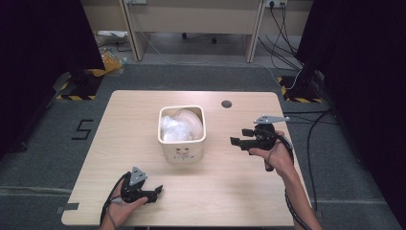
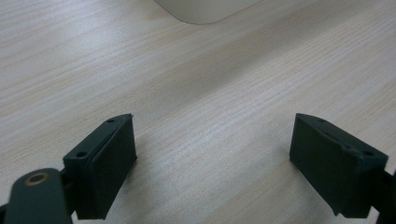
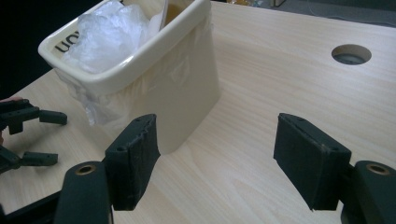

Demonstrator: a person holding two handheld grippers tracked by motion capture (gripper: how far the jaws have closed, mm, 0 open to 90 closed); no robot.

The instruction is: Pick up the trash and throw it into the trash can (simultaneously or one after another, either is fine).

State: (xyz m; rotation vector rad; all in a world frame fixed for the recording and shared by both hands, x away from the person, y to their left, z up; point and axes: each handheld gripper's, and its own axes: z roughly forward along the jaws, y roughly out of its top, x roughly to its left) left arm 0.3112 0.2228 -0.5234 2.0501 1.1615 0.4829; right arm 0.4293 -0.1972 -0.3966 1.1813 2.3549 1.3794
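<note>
Watching the right gripper [image 1: 238, 136], jaws wide and empty, right of the mid-table bin [image 1: 182, 134]: I'd aim squarely for its bag-wrapped rim. Left gripper [image 1: 158, 190] rests near, open too.

A pale wood-grain worktop [image 1: 230, 191] with rounded corners stands on grey floor [image 1: 43, 158]. A cream bin [image 1: 184, 151] lined with clear plastic stands near its middle. A round cable hole [image 1: 226, 104] sits toward the far edge, right of the bin.
</note>
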